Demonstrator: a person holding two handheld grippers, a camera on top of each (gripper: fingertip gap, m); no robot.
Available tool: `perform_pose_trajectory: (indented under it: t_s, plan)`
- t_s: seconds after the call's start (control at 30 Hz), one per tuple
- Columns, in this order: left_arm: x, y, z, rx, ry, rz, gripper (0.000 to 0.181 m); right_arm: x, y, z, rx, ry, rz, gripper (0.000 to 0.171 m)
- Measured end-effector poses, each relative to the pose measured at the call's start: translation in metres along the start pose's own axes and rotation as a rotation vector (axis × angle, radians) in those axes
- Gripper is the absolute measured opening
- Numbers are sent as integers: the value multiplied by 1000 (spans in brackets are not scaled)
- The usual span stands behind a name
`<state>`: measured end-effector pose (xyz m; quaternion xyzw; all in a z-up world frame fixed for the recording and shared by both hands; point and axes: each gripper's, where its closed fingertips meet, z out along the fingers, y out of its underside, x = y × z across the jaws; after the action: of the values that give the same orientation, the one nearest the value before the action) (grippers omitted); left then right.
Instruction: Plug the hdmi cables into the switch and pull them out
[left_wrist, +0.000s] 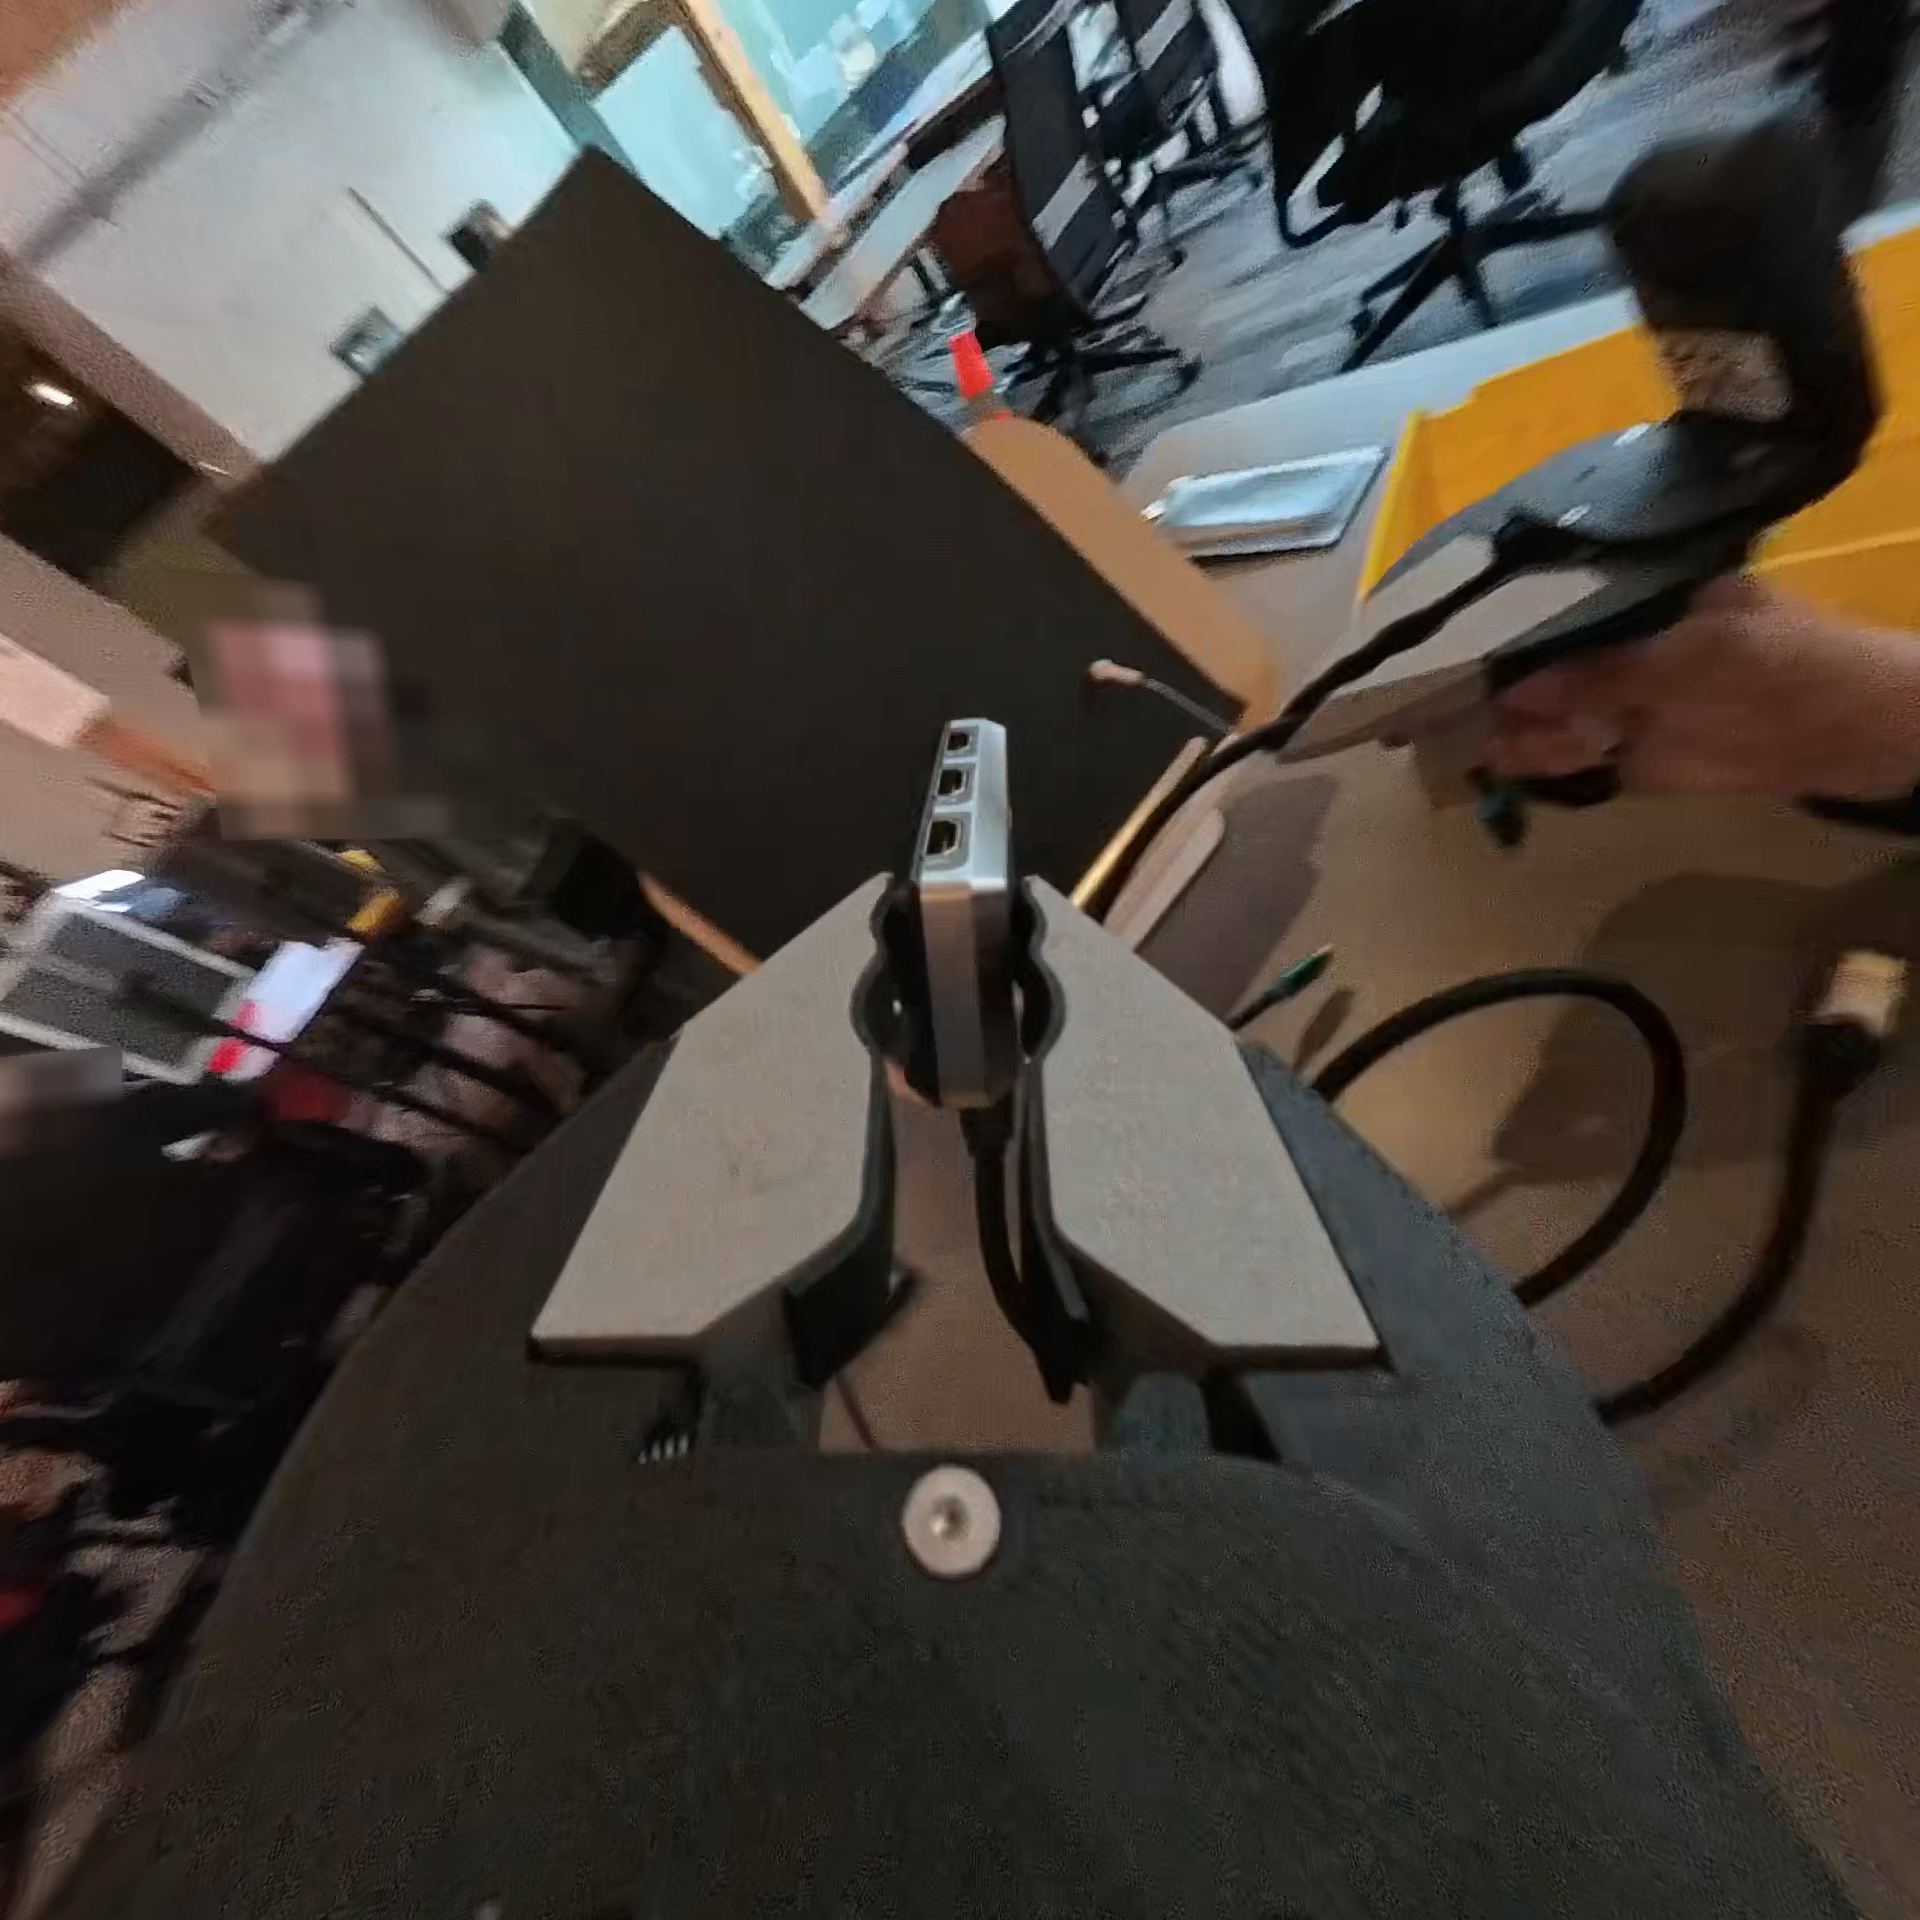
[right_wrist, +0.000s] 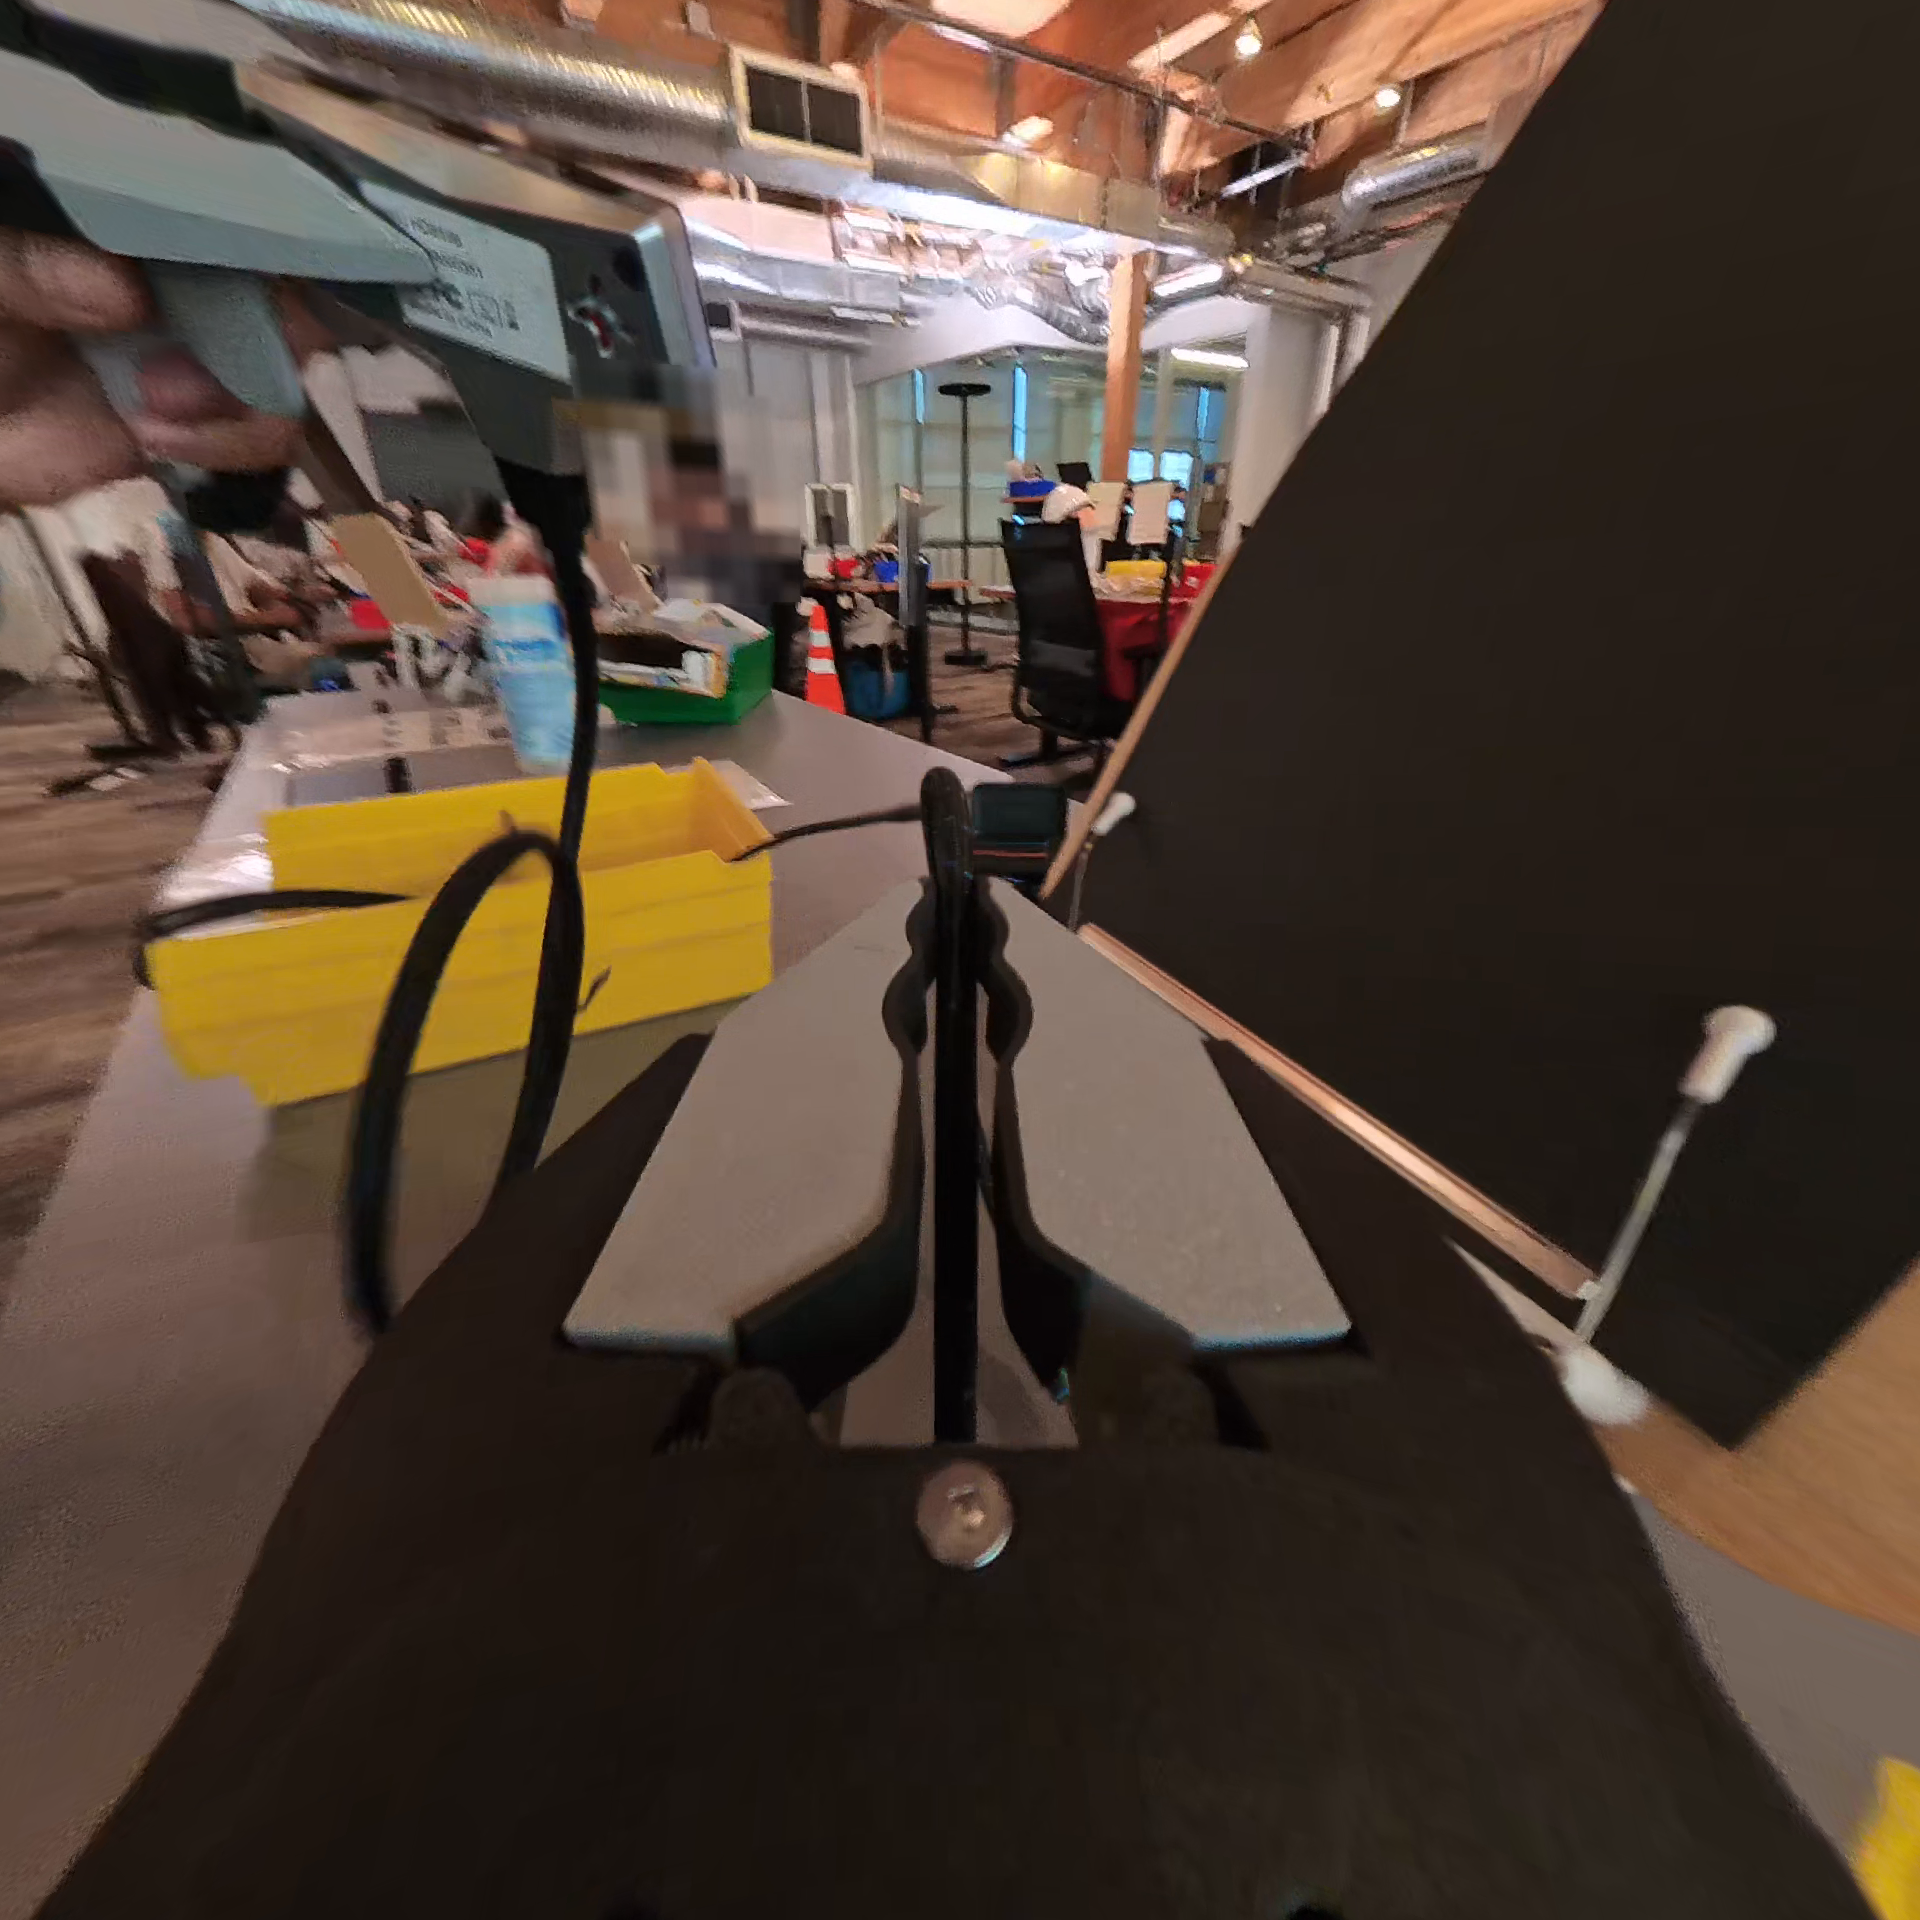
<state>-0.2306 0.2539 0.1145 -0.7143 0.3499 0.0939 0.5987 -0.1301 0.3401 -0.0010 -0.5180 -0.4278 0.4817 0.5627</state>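
Open-plan workshop is sprawling behind a grey bench (right_wrist: 208, 1299) that's carrying a yellow bin (right_wrist: 468, 935), with a black board (left_wrist: 623, 520) standing beside it. Left gripper (left_wrist: 961, 935) is pinching the silver HDMI switch (left_wrist: 961, 821) up in the air; the three ports facing the camera are sitting empty. Right gripper (right_wrist: 954, 914) is clamping a black HDMI cable (right_wrist: 954, 1143), plug not seated yet, so plugging is looking barely started.
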Motion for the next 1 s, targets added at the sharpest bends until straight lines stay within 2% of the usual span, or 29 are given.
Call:
perform_pose_trajectory:
  t_s: [0.17, 0.33, 0.53, 0.7, 0.8, 0.87, 0.93, 1.0]
  plan:
    - [-14, 18, -7, -69, -229, 296, 18, 18, 8, -5, -86, 127, -124, 3]
    - [0, 32, -2, -124, -244, 415, 18, 29, 16, -7, -132, 179, -127, 3]
    - [41, 51, 10, -77, -218, 360, 18, 35, 54, -2, -365, 168, -115, 3]
    - [90, 97, 19, -56, -296, 386, 18, 32, 88, -2, -542, 120, -62, 3]
    - [118, 124, 26, -30, -345, 364, 17, 36, 89, -2, -538, 135, -31, 3]
    - [137, 135, 33, -38, -382, 466, 18, 38, 88, -2, -532, 148, -19, 3]
    - [156, 147, 47, -68, -340, 555, 17, 39, 88, -1, -525, 149, -13, 3]
    - [163, 157, 61, -85, -300, 567, 17, 37, 88, 0, -513, 140, 4, 3]
